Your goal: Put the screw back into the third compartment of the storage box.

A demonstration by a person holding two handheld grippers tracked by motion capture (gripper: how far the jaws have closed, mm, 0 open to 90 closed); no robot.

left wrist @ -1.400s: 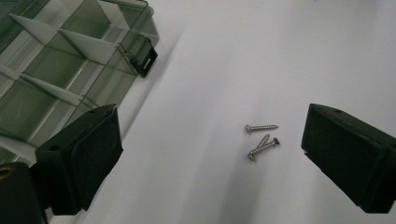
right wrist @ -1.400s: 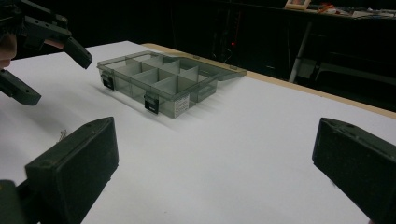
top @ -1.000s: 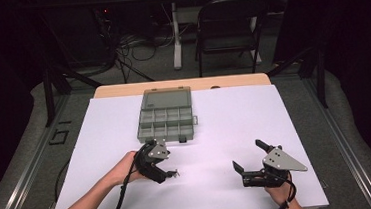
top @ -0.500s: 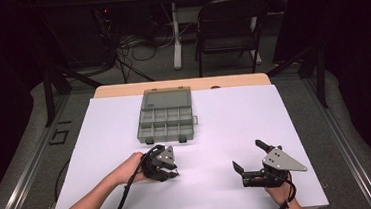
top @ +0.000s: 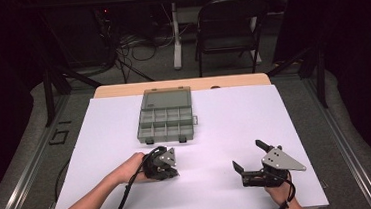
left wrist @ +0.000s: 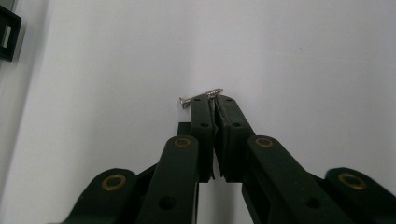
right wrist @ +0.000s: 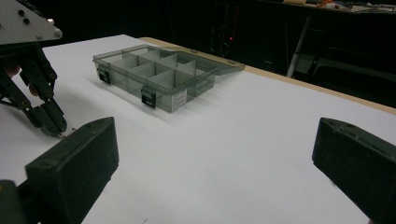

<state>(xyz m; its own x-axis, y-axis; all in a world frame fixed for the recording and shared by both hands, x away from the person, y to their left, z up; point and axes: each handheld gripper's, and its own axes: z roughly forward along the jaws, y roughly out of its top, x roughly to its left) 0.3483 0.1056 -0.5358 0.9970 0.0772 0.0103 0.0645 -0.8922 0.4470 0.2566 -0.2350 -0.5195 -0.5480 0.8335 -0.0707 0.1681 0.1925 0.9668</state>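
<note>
We find the screw [left wrist: 201, 95] lying on the worktop [top: 215, 127] crosswise at the tips of the left tongs [left wrist: 214, 100], touching them. The compartment box [top: 166, 119] sits beyond those tongs, and the right tongs [top: 248, 160] rest well off to their right.

The high view looks forward and down on the whole desk [top: 225, 121] from above. The left gripper view sits very close to the desk surface, facing down. The right gripper view looks low across the desk toward the compartment box [right wrist: 159, 74], shared with the high view [top: 165, 120].
</note>
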